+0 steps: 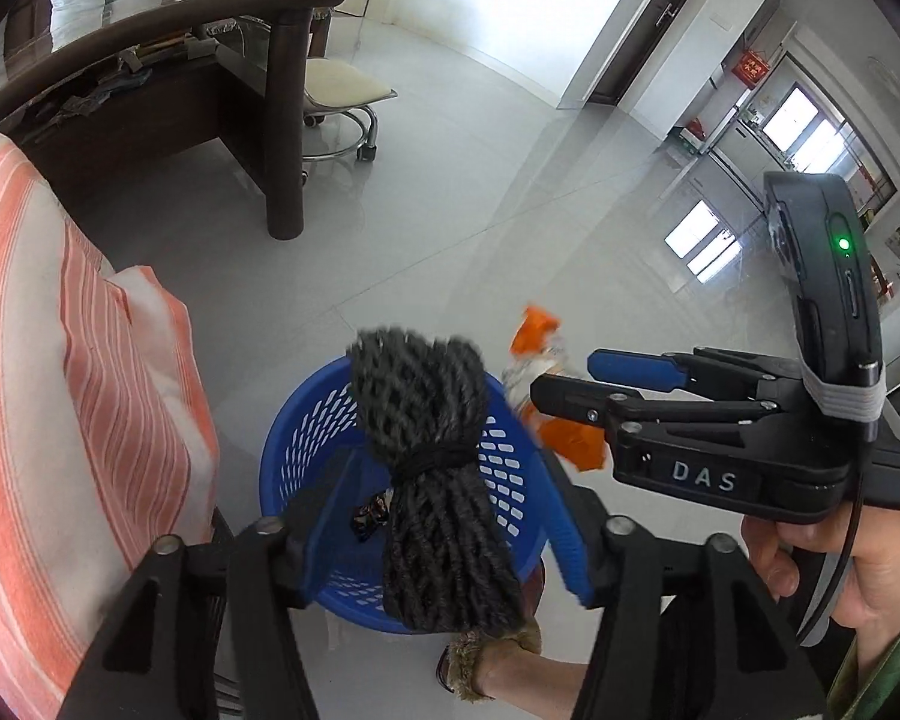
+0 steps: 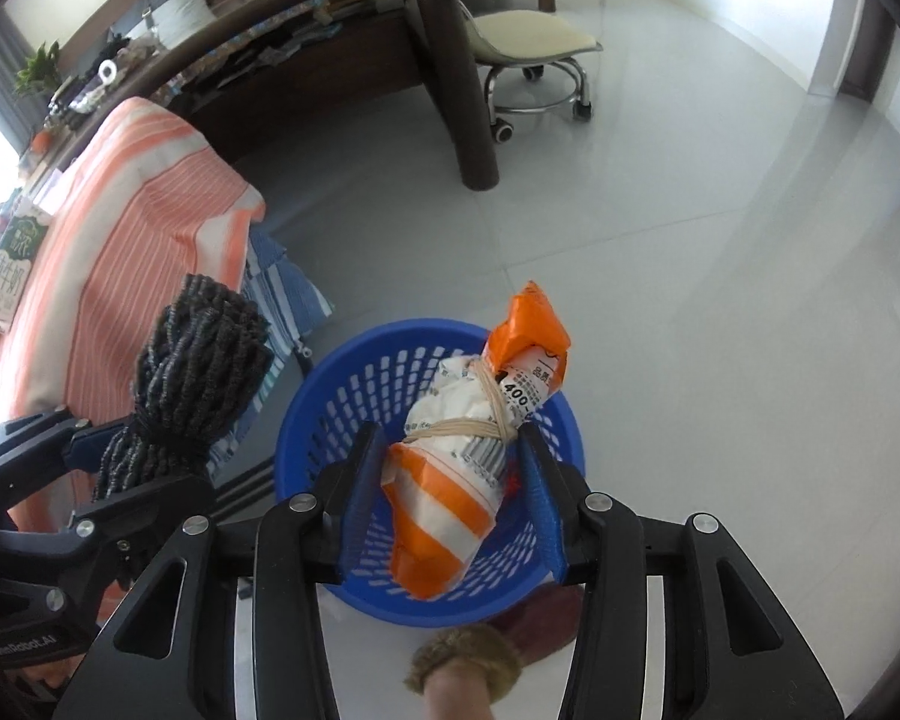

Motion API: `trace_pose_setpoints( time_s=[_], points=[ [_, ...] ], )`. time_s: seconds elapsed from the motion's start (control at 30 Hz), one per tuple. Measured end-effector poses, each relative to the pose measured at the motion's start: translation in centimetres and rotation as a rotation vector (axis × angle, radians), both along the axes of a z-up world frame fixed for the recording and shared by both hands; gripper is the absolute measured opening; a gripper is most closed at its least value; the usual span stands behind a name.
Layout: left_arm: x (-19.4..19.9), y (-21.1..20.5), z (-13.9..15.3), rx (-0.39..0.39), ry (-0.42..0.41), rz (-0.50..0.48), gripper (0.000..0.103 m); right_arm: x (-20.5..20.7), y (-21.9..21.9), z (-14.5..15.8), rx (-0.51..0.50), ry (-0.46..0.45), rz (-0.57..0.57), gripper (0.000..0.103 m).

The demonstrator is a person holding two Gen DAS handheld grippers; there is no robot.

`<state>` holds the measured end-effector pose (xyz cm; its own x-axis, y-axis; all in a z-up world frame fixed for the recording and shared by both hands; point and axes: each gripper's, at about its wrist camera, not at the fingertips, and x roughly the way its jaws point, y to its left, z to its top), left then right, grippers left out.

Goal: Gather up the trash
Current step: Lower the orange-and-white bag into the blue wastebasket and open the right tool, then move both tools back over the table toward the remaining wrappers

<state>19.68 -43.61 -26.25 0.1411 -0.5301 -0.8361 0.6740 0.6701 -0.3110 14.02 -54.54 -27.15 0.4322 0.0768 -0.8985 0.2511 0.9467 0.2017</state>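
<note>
from my left wrist, my left gripper [image 1: 444,504] stands spread, the dark grey tied bundle of braided cord [image 1: 435,468] loose between its pads over the round blue plastic basket [image 1: 294,450]. from my right wrist, my right gripper [image 2: 453,498] hangs parted around the orange-and-white rubber-banded packet [image 2: 450,498], pads clear, above that basket.

My blue basket [image 2: 330,396] is perforated glossy plastic — the rope bundle [image 1: 432,468] rough braided cord, the floor [image 2: 660,252] polished tile.
</note>
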Motion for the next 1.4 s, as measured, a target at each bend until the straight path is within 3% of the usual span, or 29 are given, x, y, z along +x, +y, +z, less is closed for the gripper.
trace_pose_setpoints(
  time_s=[0.1, 0.23, 0.43, 0.57, 0.77, 1.03, 1.27, 1.4],
  points=[
    [0.3, 0.0, -0.1, 0.010, -0.002, 0.015, 0.066, 0.1, -0.4, 0.0, 0.007, -0.011, -0.015, 0.064],
    [-0.2, 1.0, 1.2, -0.032, -0.020, 0.026, 0.066, -0.3, -0.9, 1.0, 0.003, -0.046, -0.034, 0.067],
    [-3.2, 4.1, 5.4, -0.038, -0.181, 0.047, 0.066, -1.8, -0.7, 4.2, -0.049, -0.149, -0.079, 0.083],
    [-5.0, 8.5, 7.5, -0.025, -0.264, 0.081, 0.066, -2.5, 1.0, 7.0, -0.113, -0.245, -0.086, 0.084],
    [-5.3, 17.8, 7.1, 0.060, -0.295, 0.253, 0.066, -1.9, 8.0, 10.2, -0.176, -0.381, 0.020, 0.088],
    [-4.5, 30.4, 6.1, 0.174, -0.320, 0.509, 0.066, 0.8, 20.8, 9.7, -0.176, -0.438, 0.295, 0.088],
    [-2.6, 37.5, 5.6, 0.157, -0.273, 0.633, 0.066, 1.2, 31.1, 7.0, -0.211, -0.396, 0.539, 0.088],
    [-0.6, 39.8, 6.9, 0.105, -0.265, 0.667, 0.066, 1.0, 34.1, 5.9, -0.227, -0.378, 0.584, 0.088]
  ],
)
